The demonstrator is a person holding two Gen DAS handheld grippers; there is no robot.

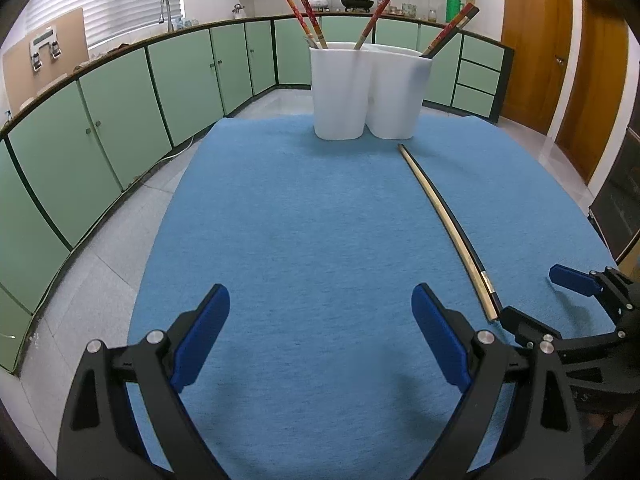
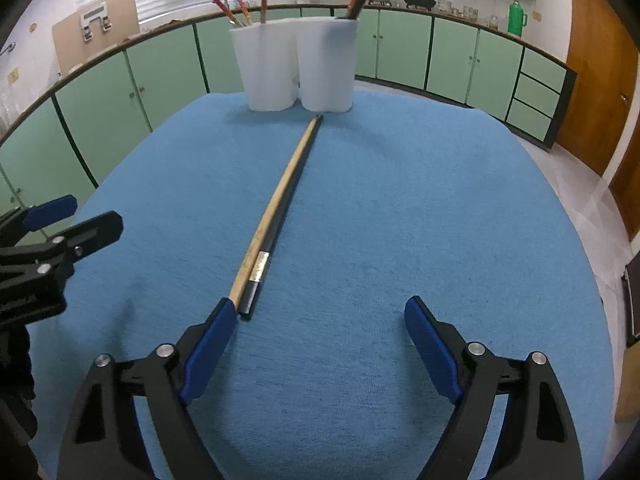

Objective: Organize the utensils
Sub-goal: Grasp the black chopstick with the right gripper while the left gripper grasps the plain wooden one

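Two chopsticks (image 2: 276, 208) lie side by side on the blue cloth (image 2: 440, 220) — one pale, one black — running from lower left of centre up to my white holder (image 2: 296, 68). At far left, my left gripper (image 2: 72, 216) hangs spread and empty. My right gripper (image 2: 320, 316) gapes wide, gripping nothing — its left pad (image 2: 212, 344) just beside the near ends.

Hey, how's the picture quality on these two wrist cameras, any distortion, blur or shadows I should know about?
Left wrist view: strong fisheye bending, the green cabinets bow into an arc, corners black; the white holder is sharp. Right wrist view: same curving, even indoor light; the chopsticks on the blue cloth look bent, and soft shadows lie beneath the open right gripper.
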